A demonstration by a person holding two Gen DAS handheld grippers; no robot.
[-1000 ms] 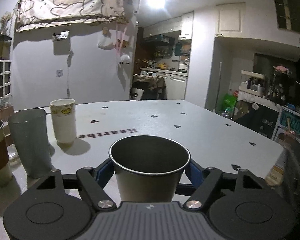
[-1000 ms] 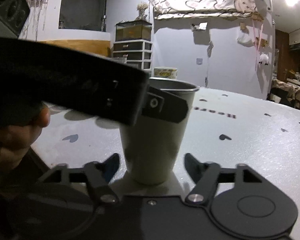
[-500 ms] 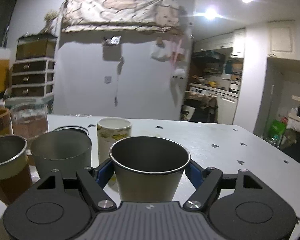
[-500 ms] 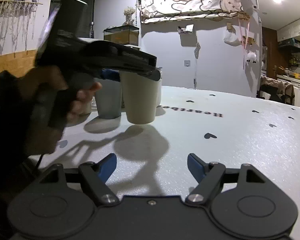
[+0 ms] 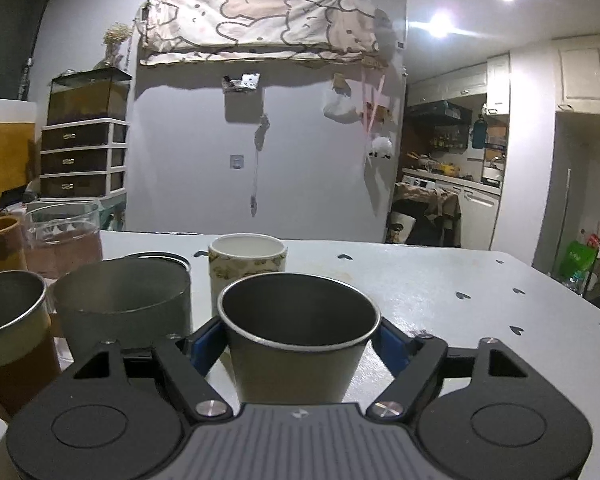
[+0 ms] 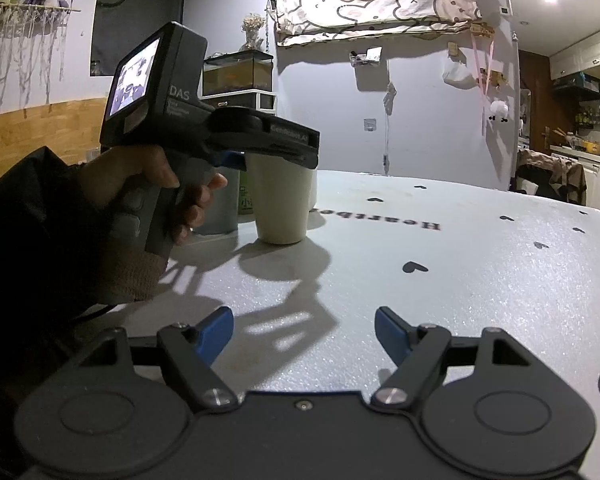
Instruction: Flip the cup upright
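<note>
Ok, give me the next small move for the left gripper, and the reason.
Probably open the left gripper and back off. The steel cup it grips stands mouth up, and in the right wrist view its base appears to rest on the table.

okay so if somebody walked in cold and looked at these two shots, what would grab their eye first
Front and centre in the left wrist view, the steel cup stands upright, clamped in the left gripper beside a cluster of other cups. In the right wrist view, the right gripper hangs open over the heart-printed table.
</note>
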